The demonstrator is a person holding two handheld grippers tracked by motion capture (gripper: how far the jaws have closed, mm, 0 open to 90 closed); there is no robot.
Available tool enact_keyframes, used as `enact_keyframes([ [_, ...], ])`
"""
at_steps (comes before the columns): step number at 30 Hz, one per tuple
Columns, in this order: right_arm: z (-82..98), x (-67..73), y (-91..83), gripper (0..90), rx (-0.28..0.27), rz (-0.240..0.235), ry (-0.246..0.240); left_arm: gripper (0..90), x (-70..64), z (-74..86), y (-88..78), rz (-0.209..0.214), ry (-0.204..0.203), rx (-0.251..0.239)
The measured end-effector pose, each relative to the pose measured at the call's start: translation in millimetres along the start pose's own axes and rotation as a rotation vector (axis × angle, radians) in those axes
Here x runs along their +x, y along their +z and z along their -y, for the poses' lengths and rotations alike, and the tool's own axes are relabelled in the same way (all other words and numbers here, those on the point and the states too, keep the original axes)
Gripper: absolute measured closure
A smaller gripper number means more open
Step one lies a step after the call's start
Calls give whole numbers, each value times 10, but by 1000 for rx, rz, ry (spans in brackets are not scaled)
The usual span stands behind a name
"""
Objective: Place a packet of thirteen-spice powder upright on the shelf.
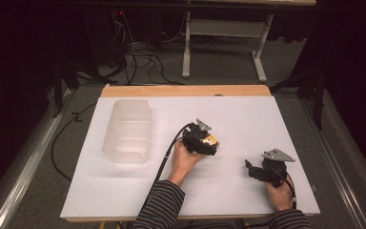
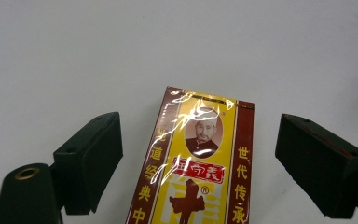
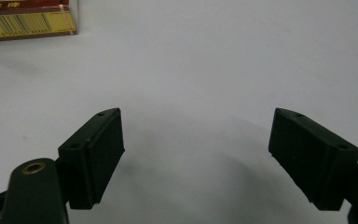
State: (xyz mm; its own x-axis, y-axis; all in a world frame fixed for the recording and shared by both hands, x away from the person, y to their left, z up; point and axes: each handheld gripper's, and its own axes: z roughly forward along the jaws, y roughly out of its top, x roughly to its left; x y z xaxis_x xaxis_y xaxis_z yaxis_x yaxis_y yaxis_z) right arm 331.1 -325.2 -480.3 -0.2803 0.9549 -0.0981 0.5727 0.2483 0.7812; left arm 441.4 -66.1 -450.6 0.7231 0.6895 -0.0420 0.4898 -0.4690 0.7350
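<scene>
A yellow and dark red box [image 2: 196, 170] wrapped in clear film lies flat on the white table sheet [image 1: 248, 119]; it also shows as a small yellow patch [image 1: 211, 141] in the high view. My left gripper [image 2: 196, 161] is open, one jaw on each side of the box with a gap on both sides. The left gripper [image 1: 208, 143] sits near the middle of the table. My right gripper [image 3: 196, 156] is open with bare sheet between its jaws. The right gripper [image 1: 249, 169] rests at the front right. A corner of the box [image 3: 28, 21] lies far off at the upper left.
A clear plastic bin [image 1: 128, 130] stands on the left part of the sheet. The wooden table edge [image 1: 186, 90] runs along the back. Cables lie on the floor beyond, and a white table frame [image 1: 187, 43] stands farther back.
</scene>
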Motion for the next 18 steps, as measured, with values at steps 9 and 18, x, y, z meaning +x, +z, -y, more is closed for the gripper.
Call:
enact_keyframes([
  [9,0,0,2,184,1,-2,-2,162,-26,53,142,-22,23,53],
  [18,0,7,1,185,-1,-1,-6,190,-17,77,211,-24,14,60],
])
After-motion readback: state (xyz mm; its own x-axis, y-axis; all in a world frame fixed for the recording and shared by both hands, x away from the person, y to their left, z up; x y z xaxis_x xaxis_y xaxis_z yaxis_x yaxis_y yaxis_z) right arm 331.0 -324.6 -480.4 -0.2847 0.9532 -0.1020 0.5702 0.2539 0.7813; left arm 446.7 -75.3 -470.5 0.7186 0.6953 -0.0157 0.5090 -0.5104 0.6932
